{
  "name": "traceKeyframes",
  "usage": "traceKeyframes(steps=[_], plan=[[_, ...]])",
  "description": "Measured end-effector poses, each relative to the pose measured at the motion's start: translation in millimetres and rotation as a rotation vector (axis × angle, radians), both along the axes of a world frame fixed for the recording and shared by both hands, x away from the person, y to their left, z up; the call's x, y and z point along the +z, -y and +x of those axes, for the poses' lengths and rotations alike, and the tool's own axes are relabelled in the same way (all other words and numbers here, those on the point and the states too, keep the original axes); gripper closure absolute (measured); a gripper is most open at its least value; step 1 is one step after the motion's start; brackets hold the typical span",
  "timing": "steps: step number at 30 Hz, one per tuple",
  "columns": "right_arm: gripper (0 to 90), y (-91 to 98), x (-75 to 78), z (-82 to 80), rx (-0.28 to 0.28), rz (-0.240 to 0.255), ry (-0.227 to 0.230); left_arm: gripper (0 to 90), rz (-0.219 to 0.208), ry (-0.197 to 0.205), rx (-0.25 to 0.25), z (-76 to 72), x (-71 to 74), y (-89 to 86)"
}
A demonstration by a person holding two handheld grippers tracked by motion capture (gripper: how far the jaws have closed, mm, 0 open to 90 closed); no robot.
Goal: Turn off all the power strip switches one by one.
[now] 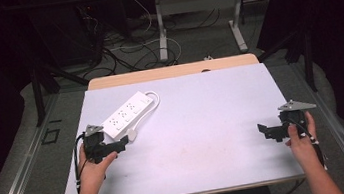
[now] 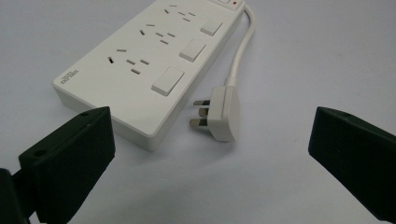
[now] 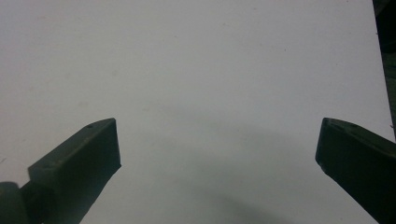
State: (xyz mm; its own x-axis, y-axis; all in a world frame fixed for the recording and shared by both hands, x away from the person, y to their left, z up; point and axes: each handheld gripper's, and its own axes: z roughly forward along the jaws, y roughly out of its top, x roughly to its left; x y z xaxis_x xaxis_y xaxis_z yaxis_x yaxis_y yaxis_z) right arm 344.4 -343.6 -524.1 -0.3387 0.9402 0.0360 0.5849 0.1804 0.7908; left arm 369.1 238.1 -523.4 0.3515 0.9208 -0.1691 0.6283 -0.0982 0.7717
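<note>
Power strip (image 1: 127, 114) at left centre of frame on counter (image 1: 205, 138), its plug (image 2: 224, 114) loose beside it, pins bare. Left tool (image 2: 205, 154) wide, empty, aimed at plug. Right tool (image 3: 217, 149) wide, empty, lower right. Plug light, rigid, smooth plastic; likely best gripped across flat sides; cord stiff-springy.

White power strip (image 2: 140, 70) with white rocker switches and a small red light at its far end; beside it a white plug (image 2: 222, 114) with brass-coloured pins on a white cable (image 2: 240, 56); pale lavender-grey table (image 1: 213, 121); black grippers
</note>
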Motion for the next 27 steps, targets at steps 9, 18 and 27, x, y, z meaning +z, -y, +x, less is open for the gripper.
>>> traceKeyframes(steps=[9, 18, 27], plan=[[0.0, -4.3, -0.1, -1.1, 0.023, -0.01, 0.002, 3.8, 0.042, -0.002, 0.001, 0.7, 1.7, 0.0], [0.0, -5.1, -1.4, -1.5, 0.021, -0.006, -0.005, 10.1, 0.064, -0.002, -0.01, 5.5, 6.5, 9.5], [0.0, -4.6, -0.5, -0.7, 0.027, 0.001, 0.0, 16.1, 0.042, 0.004, -0.02, 13.8, 18.5, 19.2]])
